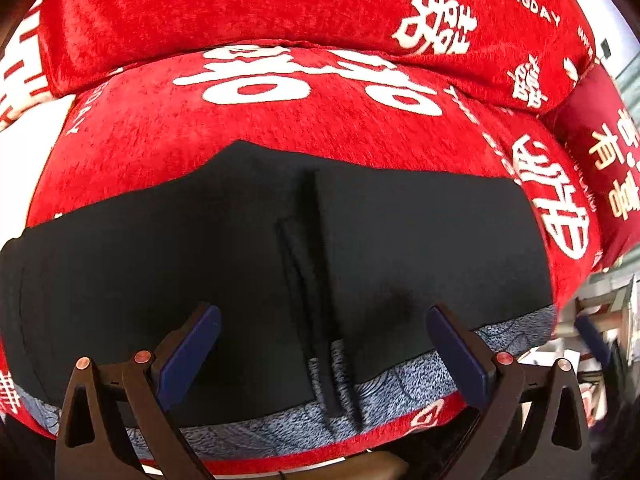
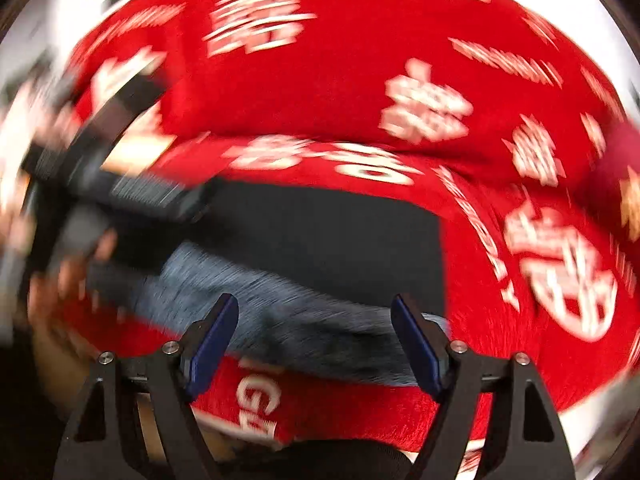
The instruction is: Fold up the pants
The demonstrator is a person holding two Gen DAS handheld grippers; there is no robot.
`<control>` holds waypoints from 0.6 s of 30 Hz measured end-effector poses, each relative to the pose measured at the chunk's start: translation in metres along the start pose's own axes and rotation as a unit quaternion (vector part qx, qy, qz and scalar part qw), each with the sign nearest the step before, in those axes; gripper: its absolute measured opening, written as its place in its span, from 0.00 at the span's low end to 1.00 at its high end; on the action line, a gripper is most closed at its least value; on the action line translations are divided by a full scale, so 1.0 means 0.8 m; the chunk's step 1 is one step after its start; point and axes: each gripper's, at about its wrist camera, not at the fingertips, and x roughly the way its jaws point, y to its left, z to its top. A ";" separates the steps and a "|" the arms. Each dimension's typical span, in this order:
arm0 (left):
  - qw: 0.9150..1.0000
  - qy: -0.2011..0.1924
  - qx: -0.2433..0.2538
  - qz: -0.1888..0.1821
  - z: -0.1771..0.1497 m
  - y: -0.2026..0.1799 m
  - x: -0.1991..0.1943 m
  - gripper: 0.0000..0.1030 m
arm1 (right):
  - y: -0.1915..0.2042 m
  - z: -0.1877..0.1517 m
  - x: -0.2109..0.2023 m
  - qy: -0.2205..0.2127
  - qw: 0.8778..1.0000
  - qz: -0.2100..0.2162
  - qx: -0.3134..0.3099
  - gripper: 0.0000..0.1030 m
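On the red seat cushion [image 1: 132, 152] lie the black pants [image 1: 200, 248], folded into a broad dark slab that spreads across most of the cushion's front half. Their grey fleecy lining [image 1: 404, 384] shows as a band along the near edge, and a narrow black strap or seam [image 1: 316, 280] runs from the middle of the slab down over that band.

Above the near edge hangs the left gripper [image 1: 323, 354], its blue pads [image 1: 188, 354] spread wide with nothing between them; it does not touch the cloth. The right gripper [image 2: 315, 346] also stands well apart and empty, over the lining and the cushion's front rim. Its view is smeared with blur, so finer detail there is lost; at its left side a dark tool and part of a hand [image 2: 52, 276] can just be made out.

Behind the pants rises a red back cushion [image 1: 248, 12] printed with white characters and lettering, and a darker red pillow [image 1: 600, 152] sits at the right.
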 end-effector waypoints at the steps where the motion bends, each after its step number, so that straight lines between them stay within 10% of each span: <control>1: 1.000 0.008 0.003 0.020 -0.002 -0.003 0.007 1.00 | -0.013 0.002 0.012 0.013 1.000 0.006 0.025 0.79; 6: 0.997 0.022 0.040 0.061 -0.034 -0.013 0.030 1.00 | -0.028 -0.024 0.073 0.136 0.990 0.001 0.042 0.79; 13: 0.997 0.019 0.032 0.060 -0.040 -0.011 0.031 1.00 | -0.016 0.009 0.035 0.078 0.996 -0.003 0.034 0.80; 18: 0.998 0.009 0.026 0.059 -0.045 -0.010 0.029 1.00 | -0.022 0.058 0.096 0.106 0.994 -0.034 0.018 0.81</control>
